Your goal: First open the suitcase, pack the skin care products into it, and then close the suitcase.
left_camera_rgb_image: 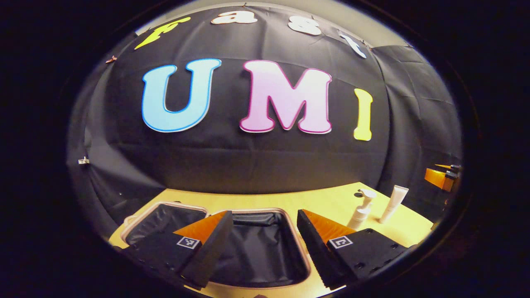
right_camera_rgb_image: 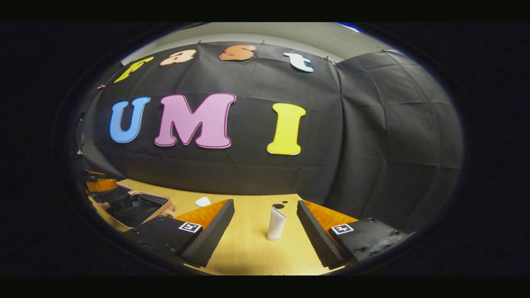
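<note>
In the left gripper view, the left gripper [left_camera_rgb_image: 263, 225] is hovering over the suitcase [left_camera_rgb_image: 256, 248], and its two fingers are standing wide apart with nothing between them, so it is released. The suitcase is lying open and flat on the wooden table [left_camera_rgb_image: 327, 198]. Both halves are showing a dark lining inside a pale rim, and one half is sitting to the left of the other. No product is showing in the parts of the halves that I can see. To the right of the suitcase, a white pump bottle [left_camera_rgb_image: 361, 211] is standing upright on the table. Just beside it, a white tube [left_camera_rgb_image: 393, 203] is standing on its cap. Both are apart from the suitcase. At the right edge, a part of the other gripper is showing, but it is too small to tell more.

In the right gripper view, the right gripper [right_camera_rgb_image: 265, 219] is also staying released, with its fingers spread and holding nothing. The white tube [right_camera_rgb_image: 276, 222] is standing upright on the table [right_camera_rgb_image: 248, 248], in the gap between the two fingers, but neither finger is touching it. A small white shape [right_camera_rgb_image: 203, 201] is peeking out behind the left finger; I cannot tell what it is. At the far left, the open suitcase [right_camera_rgb_image: 138, 209] is lying on the table.
</note>
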Demonstrator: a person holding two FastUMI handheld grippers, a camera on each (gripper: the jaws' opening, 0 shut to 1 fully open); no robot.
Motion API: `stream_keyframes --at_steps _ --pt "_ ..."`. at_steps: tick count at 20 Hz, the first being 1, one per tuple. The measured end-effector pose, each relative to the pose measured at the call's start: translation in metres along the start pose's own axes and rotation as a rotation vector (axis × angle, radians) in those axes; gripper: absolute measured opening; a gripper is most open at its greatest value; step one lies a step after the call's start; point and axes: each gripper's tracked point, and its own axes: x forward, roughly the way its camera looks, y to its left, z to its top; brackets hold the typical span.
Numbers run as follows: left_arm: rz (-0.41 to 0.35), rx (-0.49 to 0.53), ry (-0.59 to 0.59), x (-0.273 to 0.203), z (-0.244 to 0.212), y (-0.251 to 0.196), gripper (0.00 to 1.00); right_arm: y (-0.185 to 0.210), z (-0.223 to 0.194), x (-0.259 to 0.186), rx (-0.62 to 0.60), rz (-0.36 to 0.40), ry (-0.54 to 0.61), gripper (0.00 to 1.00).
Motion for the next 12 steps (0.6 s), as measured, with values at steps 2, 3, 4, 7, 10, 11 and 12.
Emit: stream_keyframes --at_steps 2,3,4,7,10,11,12 --pt "-0.076 0.009 0.030 0.012 -0.022 -0.052 0.97 -0.005 -0.011 0.003 -0.001 0.001 0.014 0.97" --pt "-0.110 0.025 0.044 0.020 -0.034 -0.074 0.97 -0.008 -0.016 0.005 -0.002 0.000 0.017 0.97" --pt "-0.143 0.042 0.055 0.028 -0.044 -0.096 0.98 -0.011 -0.021 0.006 -0.002 0.001 0.020 0.96" --pt "-0.239 0.068 0.077 0.050 -0.063 -0.147 0.97 -0.019 -0.034 0.010 0.002 -0.001 0.033 0.97" --pt "-0.290 0.063 0.109 0.083 -0.086 -0.188 0.98 -0.028 -0.050 0.013 0.016 -0.010 0.054 0.97" --pt "-0.293 0.061 0.111 0.096 -0.093 -0.196 0.98 -0.031 -0.055 0.014 0.022 -0.013 0.061 0.97" --pt "-0.293 0.059 0.111 0.108 -0.097 -0.204 0.98 -0.034 -0.059 0.015 0.026 -0.016 0.067 0.97"
